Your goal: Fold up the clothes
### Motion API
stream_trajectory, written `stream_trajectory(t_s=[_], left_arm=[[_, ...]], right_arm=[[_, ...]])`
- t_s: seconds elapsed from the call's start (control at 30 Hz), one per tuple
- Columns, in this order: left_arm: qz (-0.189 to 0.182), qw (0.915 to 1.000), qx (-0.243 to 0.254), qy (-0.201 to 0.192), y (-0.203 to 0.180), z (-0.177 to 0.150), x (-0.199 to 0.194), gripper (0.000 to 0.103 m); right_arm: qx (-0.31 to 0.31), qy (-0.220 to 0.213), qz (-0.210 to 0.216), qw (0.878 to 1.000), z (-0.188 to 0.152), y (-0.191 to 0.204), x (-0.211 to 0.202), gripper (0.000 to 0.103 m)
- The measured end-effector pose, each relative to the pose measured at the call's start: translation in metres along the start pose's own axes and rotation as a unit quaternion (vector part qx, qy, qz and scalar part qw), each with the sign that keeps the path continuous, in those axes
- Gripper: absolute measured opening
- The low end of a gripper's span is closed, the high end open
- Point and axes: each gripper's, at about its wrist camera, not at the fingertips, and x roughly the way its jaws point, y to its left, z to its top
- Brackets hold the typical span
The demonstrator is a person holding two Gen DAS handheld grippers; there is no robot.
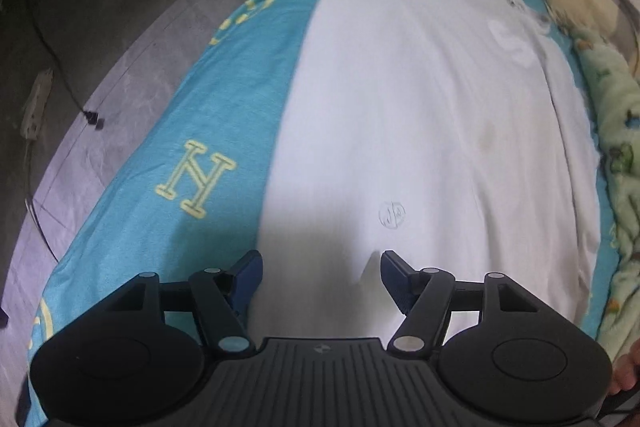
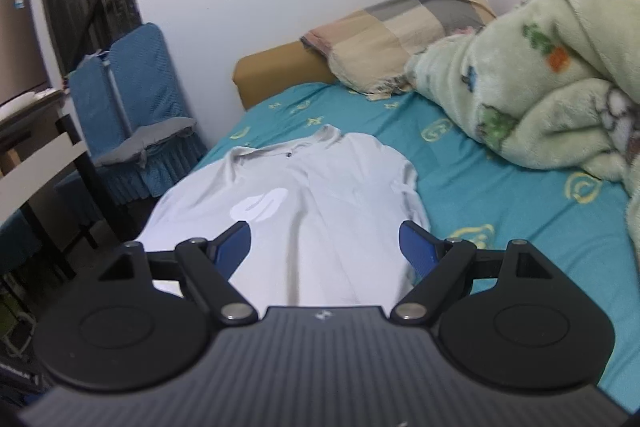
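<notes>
A white polo shirt [image 1: 420, 107] lies flat on the teal bed sheet [image 1: 224, 115], collar at the far end, one sleeve over the bed's left edge. My left gripper [image 1: 320, 263] hovers open over the shirt's near hem, its blue pads apart with nothing between them. In the right wrist view the same shirt [image 2: 320, 203] shows a pale logo on its chest and the collar points away. My right gripper [image 2: 326, 239] is open above the shirt's lower half, holding nothing.
A green fleece blanket [image 2: 560, 91] is heaped on the bed's right side, with a patchwork pillow [image 2: 400, 31] behind it. A blue-covered chair [image 2: 132, 115] and a table [image 2: 36, 155] stand left of the bed. The grey floor [image 1: 100, 39] with a cable lies beyond the bed's left edge.
</notes>
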Motion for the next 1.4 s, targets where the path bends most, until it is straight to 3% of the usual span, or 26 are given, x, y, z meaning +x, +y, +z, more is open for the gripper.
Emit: stream_trajectory(t_s=[0.07, 0.1, 0.23, 0.3, 0.5, 0.63, 0.73, 0.77, 1.07, 1.17, 1.23, 1.3, 1.4], left_arm=[[0.030, 0.9987, 0.033, 0.022, -0.016, -0.011, 0.006, 0.069], [0.042, 0.9980, 0.044, 0.014, -0.023, -0.015, 0.003, 0.069], [0.059, 0.9979, 0.029, 0.003, -0.041, -0.023, -0.010, 0.068], [0.065, 0.9977, -0.004, -0.014, -0.035, -0.025, -0.025, 0.068], [0.098, 0.9948, -0.028, -0.005, -0.050, -0.034, -0.024, 0.058], [0.118, 0.9920, -0.045, 0.000, -0.059, -0.038, -0.024, 0.056], [0.127, 0.9908, -0.045, -0.007, -0.063, -0.035, -0.039, 0.021], [0.132, 0.9905, -0.038, -0.007, -0.065, -0.032, -0.046, 0.005], [0.177, 0.9837, 0.031, -0.003, -0.080, -0.009, -0.107, 0.004], [0.168, 0.9840, 0.050, -0.031, -0.086, -0.006, -0.121, 0.007], [0.147, 0.9865, 0.049, -0.052, -0.094, -0.009, -0.126, 0.023], [0.129, 0.9874, 0.060, -0.069, -0.117, -0.010, -0.127, 0.062], [0.100, 0.9862, 0.089, -0.097, -0.145, -0.004, -0.104, 0.075]], right_arm=[[0.006, -0.003, -0.028, 1.000, 0.000, -0.006, -0.002, 0.082], [0.016, -0.003, -0.038, 0.999, 0.000, -0.011, -0.004, 0.082], [0.068, 0.003, -0.060, 0.996, 0.000, -0.033, -0.010, 0.082], [0.089, 0.004, -0.062, 0.994, -0.001, -0.041, -0.013, 0.082], [0.125, -0.007, -0.098, 0.987, 0.001, -0.054, -0.015, 0.082], [0.158, 0.003, -0.095, 0.983, -0.001, -0.067, -0.015, 0.082], [0.169, 0.009, -0.089, 0.982, -0.001, -0.069, -0.015, 0.082], [0.169, 0.009, -0.088, 0.982, -0.001, -0.069, -0.015, 0.082], [0.146, 0.001, -0.092, 0.985, 0.007, -0.068, -0.023, 0.082], [0.142, -0.001, -0.079, 0.987, 0.010, -0.065, -0.022, 0.082], [0.138, 0.001, -0.071, 0.988, 0.011, -0.062, -0.021, 0.082], [0.132, 0.004, -0.064, 0.989, 0.010, -0.060, -0.020, 0.082], [0.125, 0.011, -0.054, 0.991, 0.008, -0.057, -0.017, 0.082]])
